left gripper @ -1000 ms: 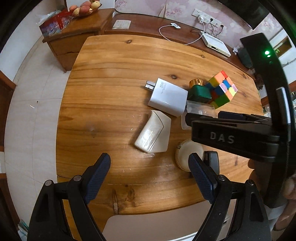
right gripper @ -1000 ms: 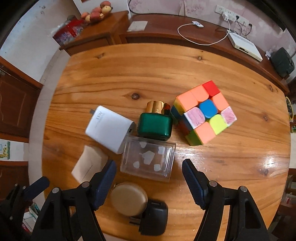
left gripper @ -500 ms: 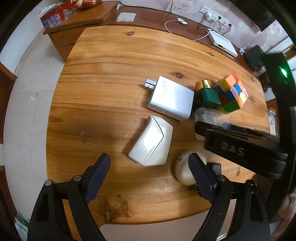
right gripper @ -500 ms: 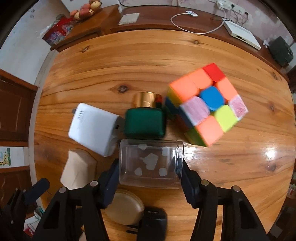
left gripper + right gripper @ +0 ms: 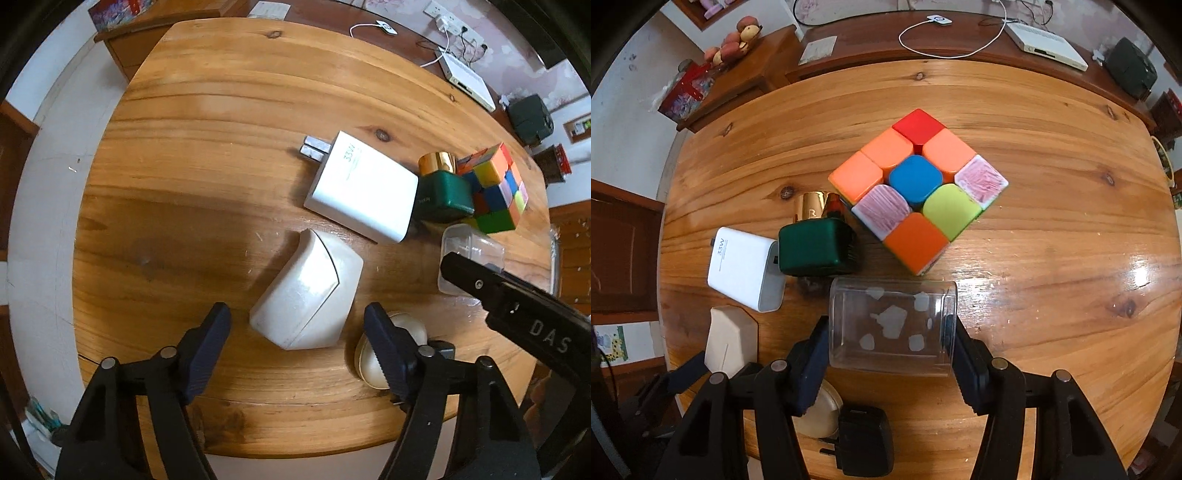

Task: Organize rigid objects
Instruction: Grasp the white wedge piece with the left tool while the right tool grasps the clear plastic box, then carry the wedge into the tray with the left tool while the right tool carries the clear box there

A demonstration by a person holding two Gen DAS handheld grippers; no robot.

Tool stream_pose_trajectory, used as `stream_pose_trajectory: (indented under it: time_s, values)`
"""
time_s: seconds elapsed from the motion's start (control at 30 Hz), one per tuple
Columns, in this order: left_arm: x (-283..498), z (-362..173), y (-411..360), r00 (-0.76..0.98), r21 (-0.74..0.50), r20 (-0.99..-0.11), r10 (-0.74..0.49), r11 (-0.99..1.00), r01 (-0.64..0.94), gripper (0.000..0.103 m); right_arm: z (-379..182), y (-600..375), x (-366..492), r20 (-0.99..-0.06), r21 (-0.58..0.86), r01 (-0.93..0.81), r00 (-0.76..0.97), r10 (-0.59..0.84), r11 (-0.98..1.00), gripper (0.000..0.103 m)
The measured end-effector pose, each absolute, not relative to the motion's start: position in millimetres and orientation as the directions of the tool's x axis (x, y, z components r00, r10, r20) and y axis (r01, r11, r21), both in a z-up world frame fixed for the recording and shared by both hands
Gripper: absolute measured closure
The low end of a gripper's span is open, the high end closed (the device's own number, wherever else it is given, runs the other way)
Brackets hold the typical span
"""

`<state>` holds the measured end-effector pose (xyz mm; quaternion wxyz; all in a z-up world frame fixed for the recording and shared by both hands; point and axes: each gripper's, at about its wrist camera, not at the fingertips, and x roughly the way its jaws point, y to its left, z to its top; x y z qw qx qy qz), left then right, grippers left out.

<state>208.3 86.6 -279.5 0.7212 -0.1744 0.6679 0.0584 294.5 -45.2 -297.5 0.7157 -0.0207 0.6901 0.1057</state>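
On the round wooden table (image 5: 207,155) lie a cream flip-top case (image 5: 308,295), a white 33W charger (image 5: 364,186), a green bottle with a gold cap (image 5: 445,195), a colour cube (image 5: 495,188) and a clear plastic box (image 5: 892,326). My left gripper (image 5: 297,334) is open, its fingers either side of the cream case's near end. My right gripper (image 5: 888,354) is shut on the clear box, pads against both its sides. The cube (image 5: 918,188), bottle (image 5: 814,245) and charger (image 5: 746,267) lie just beyond the box.
A round cream compact (image 5: 388,350) and a black plug adapter (image 5: 866,439) lie near the table's front edge. A sideboard (image 5: 960,37) behind holds a white router (image 5: 1045,44), a cable and fruit. Bare wood stretches right of the cube (image 5: 1071,221).
My right gripper moved forward and closed on the clear box. My left gripper came down and forward until its fingers flank the cream case.
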Motion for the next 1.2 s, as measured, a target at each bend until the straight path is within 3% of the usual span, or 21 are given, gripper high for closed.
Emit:
stream_pose_trajectory:
  time_s: [0.07,0.17,0.43,0.67,1.2]
  values:
    - [208,-278,86,0.099,-0.16,-0.986,-0.135,0.936,-0.314,0.031,-298,-44,296,-0.991,0.123,-0.179,0.026,0.13,0.976,0.042]
    - [206,-274,86,0.104,-0.131,-0.989,-0.105,0.946,-0.296,0.046,-295,-49,296,-0.99,0.131,-0.181,0.027,0.138,0.975,0.043]
    - [194,-264,89,0.123,-0.15,-0.986,-0.116,0.937,-0.316,0.046,-281,-57,286,-0.986,0.149,-0.217,0.039,0.161,0.965,0.043]
    - [161,-215,85,0.225,-0.192,-0.966,-0.128,0.936,-0.294,0.047,-250,-73,263,-0.976,0.176,-0.258,0.081,0.203,0.95,0.043]
    - [36,-122,64,0.378,-0.184,-0.923,-0.069,0.943,-0.277,0.048,-128,-123,138,-0.905,0.248,-0.39,0.232,0.355,0.887,0.043]
